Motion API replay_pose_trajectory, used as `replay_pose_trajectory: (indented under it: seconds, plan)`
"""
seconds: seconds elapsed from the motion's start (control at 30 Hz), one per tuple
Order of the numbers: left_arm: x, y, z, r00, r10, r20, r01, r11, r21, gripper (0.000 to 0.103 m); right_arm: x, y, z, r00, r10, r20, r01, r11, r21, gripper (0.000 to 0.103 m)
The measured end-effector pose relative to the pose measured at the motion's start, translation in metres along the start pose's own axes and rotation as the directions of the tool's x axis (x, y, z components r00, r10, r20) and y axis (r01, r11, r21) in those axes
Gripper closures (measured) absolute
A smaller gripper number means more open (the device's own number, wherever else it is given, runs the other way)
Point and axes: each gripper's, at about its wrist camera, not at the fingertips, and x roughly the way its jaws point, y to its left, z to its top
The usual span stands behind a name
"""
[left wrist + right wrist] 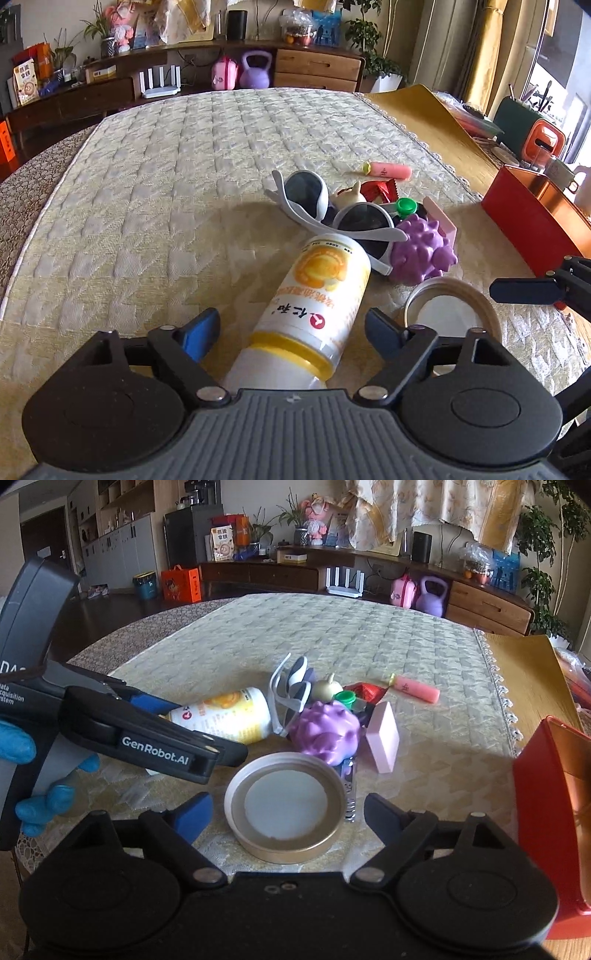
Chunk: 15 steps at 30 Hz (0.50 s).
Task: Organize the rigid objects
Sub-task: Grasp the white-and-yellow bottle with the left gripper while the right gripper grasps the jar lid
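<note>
A white and yellow bottle (314, 302) lies on its side on the quilted table cover, between the open fingers of my left gripper (291, 332); the pads stand apart from it. It also shows in the right wrist view (229, 716). A round gold lid (286, 808) lies open side up between the open fingers of my right gripper (286, 818). Behind them lies a pile: white sunglasses (325, 206), a purple spiky ball (327, 733), a pink block (384, 740), a green cap (345, 696) and a pink tube (389, 170).
A red box (550, 812) stands at the right, close to my right gripper; it also shows in the left wrist view (532, 218). A metal nail clipper (349, 790) lies by the lid. A gold mat (417, 122) covers the table's far right.
</note>
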Motion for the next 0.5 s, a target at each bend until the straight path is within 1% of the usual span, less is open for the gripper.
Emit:
replay_pose_trajectory:
  seconds: [0.07, 0.13, 0.2, 0.27, 0.37, 0.5]
  plan:
    - [-0.0002, -0.0008, -0.0002, 1.0, 0.001, 0.003, -0.001, 1.0, 0.006, 0.02, 0.0027, 0.0009, 0.0001, 1.0, -0.003, -0.003, 0.003, 1.0, -0.003, 0.02]
    - [-0.0011, -0.0009, -0.0004, 1.0, 0.002, 0.008, -0.002, 1.0, 0.008, 0.023, 0.0039, 0.0022, 0.0006, 1.0, -0.006, -0.008, 0.006, 1.0, 0.002, 0.021]
    - [-0.0018, -0.0021, -0.0008, 1.0, 0.005, 0.013, -0.005, 1.0, 0.018, 0.03, 0.0066, 0.0015, 0.0008, 1.0, -0.004, -0.014, 0.004, 1.0, 0.009, 0.021]
    - [-0.0029, -0.0028, -0.0011, 1.0, 0.002, 0.017, -0.003, 1.0, 0.029, 0.034, 0.0087, 0.0008, 0.0005, 1.0, -0.006, -0.02, 0.006, 1.0, 0.018, 0.025]
    - [-0.0041, -0.0046, -0.0016, 1.0, -0.003, 0.019, 0.003, 0.999, 0.041, 0.041, 0.0091, 0.0011, 0.0003, 1.0, -0.006, -0.025, 0.006, 0.999, 0.034, 0.027]
    - [-0.0055, -0.0048, -0.0024, 1.0, -0.001, 0.02, 0.0, 0.999, 0.042, 0.045, 0.0079, 0.0002, 0.0002, 1.0, -0.007, -0.028, 0.008, 0.999, 0.046, 0.027]
